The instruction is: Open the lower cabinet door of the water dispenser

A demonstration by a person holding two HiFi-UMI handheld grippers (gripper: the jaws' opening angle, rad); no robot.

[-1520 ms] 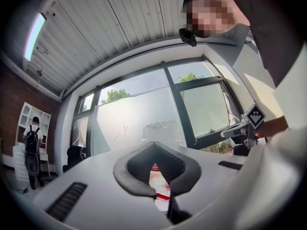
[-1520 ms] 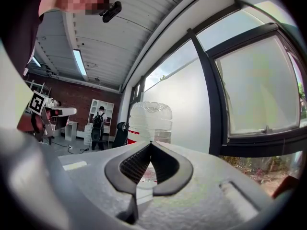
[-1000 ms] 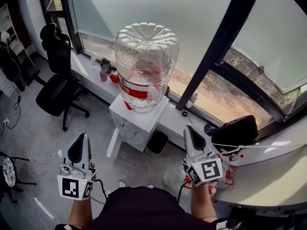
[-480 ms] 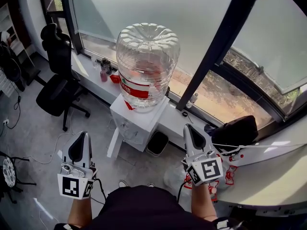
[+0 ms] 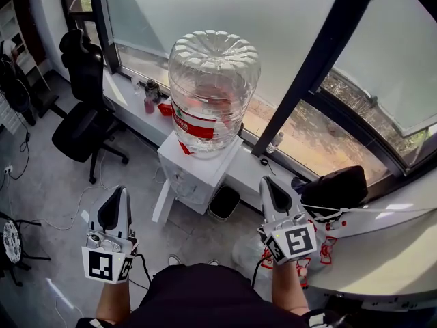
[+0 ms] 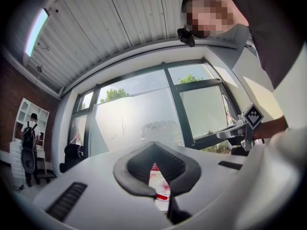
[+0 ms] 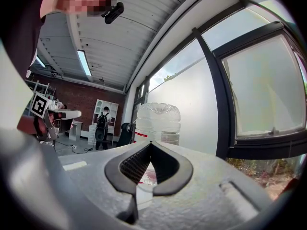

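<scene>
— Label [image 5: 199, 125] on bottle [image 5: 214, 74]?
— Red and white; I can't read it.
— Jaws?
— Left gripper [image 5: 119, 193] and right gripper [image 5: 266, 183] both closed, empty; dispenser [image 5: 194, 173] stands ahead, well apart.

This looks like an office workroom. A black office chair [image 5: 80, 111] and a water dispenser [image 5: 198, 173] stand by tall windows [image 5: 273, 19]. Cables [image 5: 72, 210] lie on the grey floor beside a white desk [image 5: 389, 248]. White shelves [image 7: 106, 110] stand against a brick wall [image 7: 79, 99], under a strip light [image 7: 84, 62].
</scene>
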